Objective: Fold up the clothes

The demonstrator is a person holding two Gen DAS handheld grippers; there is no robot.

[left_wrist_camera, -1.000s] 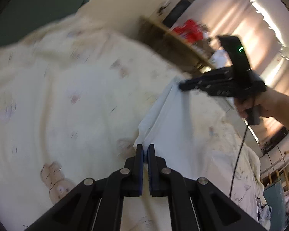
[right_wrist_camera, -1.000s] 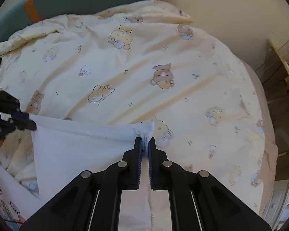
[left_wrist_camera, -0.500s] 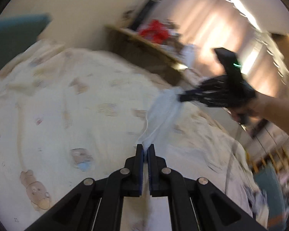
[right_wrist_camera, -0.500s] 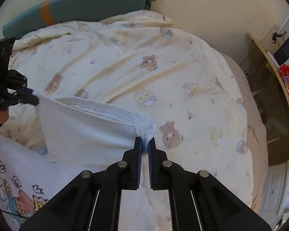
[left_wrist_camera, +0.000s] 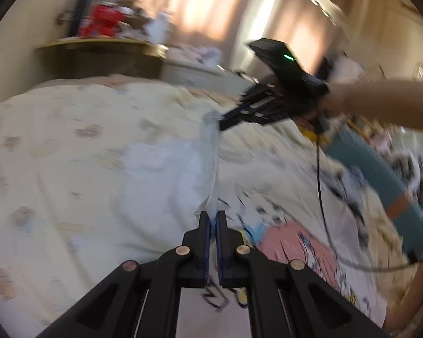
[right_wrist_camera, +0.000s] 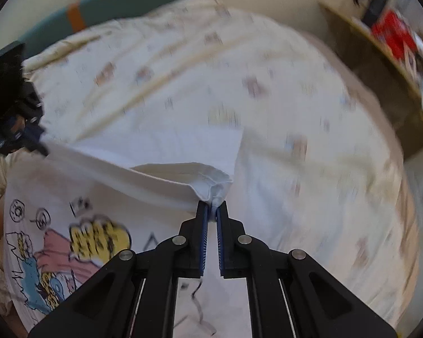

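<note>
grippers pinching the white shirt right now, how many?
2. The left gripper and the right gripper each pinch one end of the white shirt hem over the bed.

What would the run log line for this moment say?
left claw: shut on T-shirt hem | right claw: shut on hem corner | hem above quilt | graphic print visible

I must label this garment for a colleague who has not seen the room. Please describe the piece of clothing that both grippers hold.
Start at the bed with the cream bear-print duvet. On its near side lies a white T-shirt, its hem pinched by the left gripper and right gripper. Unlike the duvet, it bears one large pink, yellow and blue cartoon print.
</note>
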